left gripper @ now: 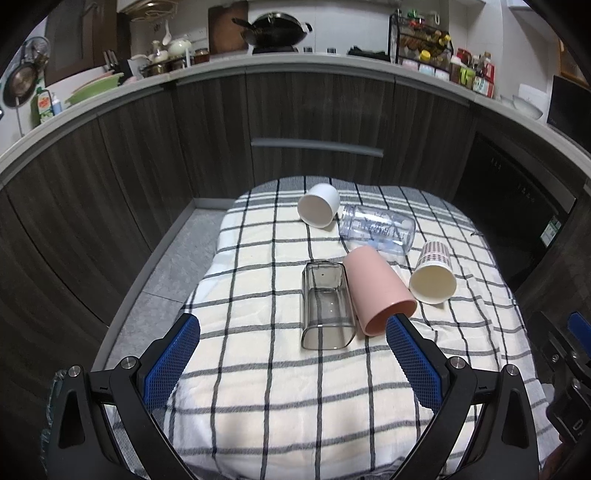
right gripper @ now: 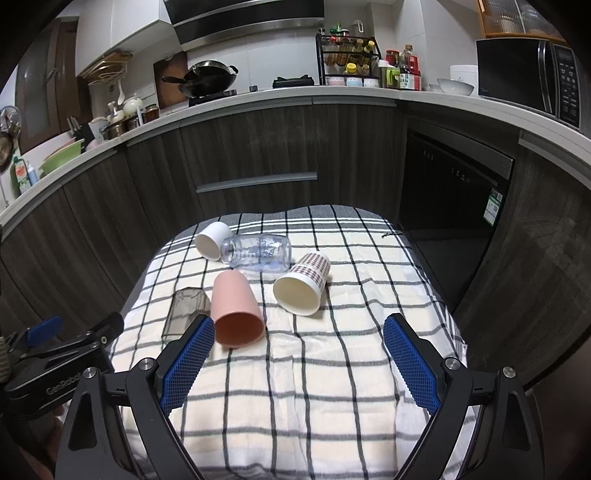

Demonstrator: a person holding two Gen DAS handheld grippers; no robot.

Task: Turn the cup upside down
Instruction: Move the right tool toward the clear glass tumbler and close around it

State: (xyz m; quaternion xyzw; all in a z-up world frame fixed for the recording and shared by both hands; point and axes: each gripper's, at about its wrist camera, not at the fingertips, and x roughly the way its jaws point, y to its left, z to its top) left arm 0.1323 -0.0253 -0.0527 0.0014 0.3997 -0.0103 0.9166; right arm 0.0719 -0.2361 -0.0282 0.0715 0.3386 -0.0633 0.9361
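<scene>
Pink cup (left gripper: 376, 288) (right gripper: 236, 308): lying on its side near the middle of the checked cloth (left gripper: 258, 387) (right gripper: 314, 387), open mouth toward the cameras, base pointing away toward 12 o'clock.

Smoky clear square cup (left gripper: 327, 306) (right gripper: 186, 308): on its side, just beside the pink cup at its 9 o'clock, apparently touching along the wall; mouth also toward the cameras.

Plaid paper cup (left gripper: 434, 273) (right gripper: 303, 282): on its side at the pink cup's 3 o'clock, near but apart, cream inside facing the cameras.

Clear bottle with blue print (left gripper: 376, 229) (right gripper: 258, 253): lying crosswise at the pink cup's 12 o'clock, close to its base; contact cannot be told.

White cup (left gripper: 318, 209) (right gripper: 213, 240): on its side at 11 o'clock, against the bottle's neck end.

Left gripper (left gripper: 293, 354): spread wide, blue pads empty, hovering at 6 o'clock of the square cup; its right fingertip overlaps the pink cup's rim in the left wrist view, contact unclear.

Right gripper (right gripper: 299, 354): spread wide, holding nothing, at 6 o'clock of the plaid cup.

Surroundings: dark wood cabinets (left gripper: 317, 110) (right gripper: 258, 144) beyond the cloth at 12 o'clock; wok (left gripper: 275, 31) (right gripper: 208, 77) on the counter above.
</scene>
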